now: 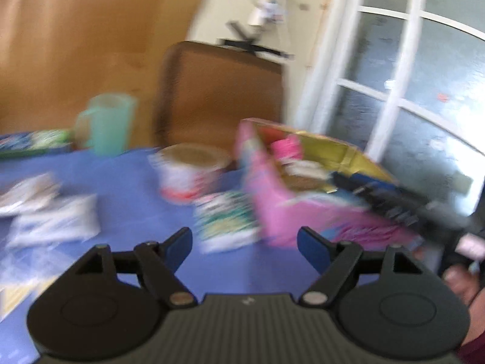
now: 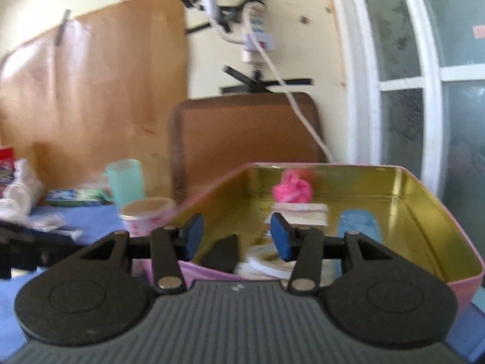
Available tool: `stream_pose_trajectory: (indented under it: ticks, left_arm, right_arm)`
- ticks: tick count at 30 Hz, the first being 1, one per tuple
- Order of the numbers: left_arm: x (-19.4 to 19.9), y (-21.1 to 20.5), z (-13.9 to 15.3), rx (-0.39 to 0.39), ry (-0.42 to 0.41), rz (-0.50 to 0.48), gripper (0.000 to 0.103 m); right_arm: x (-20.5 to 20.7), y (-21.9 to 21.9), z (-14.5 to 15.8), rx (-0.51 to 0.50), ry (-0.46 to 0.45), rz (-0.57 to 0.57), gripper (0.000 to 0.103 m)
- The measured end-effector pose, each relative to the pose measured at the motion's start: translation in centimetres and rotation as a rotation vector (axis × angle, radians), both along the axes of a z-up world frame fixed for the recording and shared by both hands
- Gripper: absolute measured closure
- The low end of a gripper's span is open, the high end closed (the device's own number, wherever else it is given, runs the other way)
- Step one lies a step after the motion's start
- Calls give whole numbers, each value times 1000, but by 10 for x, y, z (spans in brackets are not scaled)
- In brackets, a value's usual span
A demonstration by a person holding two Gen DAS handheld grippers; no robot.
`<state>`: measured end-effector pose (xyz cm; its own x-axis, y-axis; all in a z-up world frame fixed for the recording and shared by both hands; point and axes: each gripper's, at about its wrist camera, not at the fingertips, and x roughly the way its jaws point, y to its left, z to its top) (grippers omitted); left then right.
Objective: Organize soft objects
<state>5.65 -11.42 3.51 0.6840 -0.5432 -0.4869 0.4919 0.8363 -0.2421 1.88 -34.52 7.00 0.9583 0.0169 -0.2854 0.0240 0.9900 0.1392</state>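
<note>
A pink tin box (image 1: 272, 200) with a gold inside (image 2: 424, 212) stands on the blue table. In it lie a pink scrunchie (image 2: 292, 189), white pads (image 2: 306, 215), a blue soft item (image 2: 359, 224) and white rolls (image 2: 266, 265). My left gripper (image 1: 244, 244) is open and empty above the table, left of the box, near a white and teal packet (image 1: 225, 221). White soft packets (image 1: 51, 221) lie at the left. My right gripper (image 2: 236, 235) is open and empty over the near rim of the box.
A paper cup with a red print (image 1: 189, 173) stands beside the box. A teal plastic mug (image 1: 109, 124) and a flat blue-green pack (image 1: 33, 142) are at the table's back. A brown chair back (image 1: 224, 91) stands behind. A window frame (image 1: 394, 91) is at the right.
</note>
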Motion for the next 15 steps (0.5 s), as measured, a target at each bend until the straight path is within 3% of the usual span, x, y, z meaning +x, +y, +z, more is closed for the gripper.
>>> stream_pose_trajectory:
  ticks: [4, 7, 12, 15]
  left_arm:
    - [0, 71, -23, 51, 49, 202, 24]
    - [5, 121, -36, 77, 97, 385, 25]
    - [0, 175, -40, -140, 97, 499, 24]
    - [-6, 181, -39, -169, 77, 518, 24]
  right_arm:
    - [-11, 31, 11, 2, -2, 139, 52]
    - [-7, 58, 14, 31, 51, 293, 52]
    - [46, 112, 12, 123, 195, 504, 52]
    - [107, 143, 8, 247, 290, 542, 52]
